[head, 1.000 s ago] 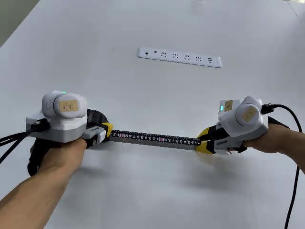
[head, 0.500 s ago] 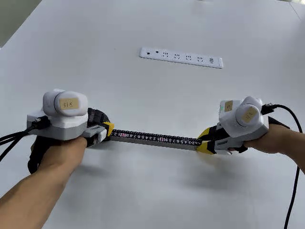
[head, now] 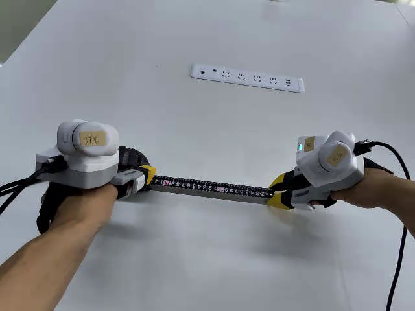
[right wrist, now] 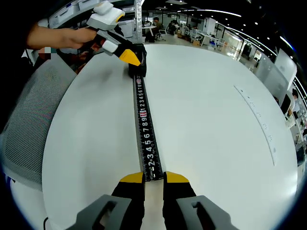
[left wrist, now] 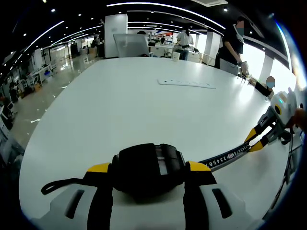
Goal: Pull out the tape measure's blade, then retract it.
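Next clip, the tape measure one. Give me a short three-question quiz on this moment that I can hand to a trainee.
1. Multiple choice: what is clamped in the left gripper?
A) the tape measure's black case
B) a marker pen
C) a roll of sticky tape
2. True or false: the right gripper hangs open, clear of the blade.
3. Short answer: which long white thing lies on the table beyond the blade?

Key: 1 A. 2 false: it is shut on the tip of the pulled-out blade. 3 the power strip.
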`<state>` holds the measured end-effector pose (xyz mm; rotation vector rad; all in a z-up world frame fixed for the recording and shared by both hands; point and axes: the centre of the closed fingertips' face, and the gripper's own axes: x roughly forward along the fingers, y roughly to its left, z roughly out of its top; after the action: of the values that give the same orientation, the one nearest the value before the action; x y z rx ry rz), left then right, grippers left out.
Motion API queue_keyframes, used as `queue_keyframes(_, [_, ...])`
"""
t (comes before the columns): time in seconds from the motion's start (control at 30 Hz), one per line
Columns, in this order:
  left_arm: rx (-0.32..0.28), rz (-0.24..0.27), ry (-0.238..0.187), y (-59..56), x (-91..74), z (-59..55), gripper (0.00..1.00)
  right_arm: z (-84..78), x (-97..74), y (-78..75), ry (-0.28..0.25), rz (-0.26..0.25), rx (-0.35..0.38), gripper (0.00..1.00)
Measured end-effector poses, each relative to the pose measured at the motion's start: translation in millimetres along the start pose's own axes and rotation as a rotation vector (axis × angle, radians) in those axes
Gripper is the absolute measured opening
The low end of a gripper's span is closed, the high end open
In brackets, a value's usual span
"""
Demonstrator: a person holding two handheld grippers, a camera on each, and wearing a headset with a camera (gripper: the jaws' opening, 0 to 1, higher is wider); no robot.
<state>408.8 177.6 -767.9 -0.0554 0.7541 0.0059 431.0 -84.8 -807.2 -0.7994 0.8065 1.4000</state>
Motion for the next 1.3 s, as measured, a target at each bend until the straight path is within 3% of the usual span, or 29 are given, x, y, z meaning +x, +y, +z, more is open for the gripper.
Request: queue_keyframes(1.3, [-0.002,-0.014,0.008,1.2,-0.1,0.5,0.54,17.5,10.7,0.7,0.003,0.013,-0.015,0.1])
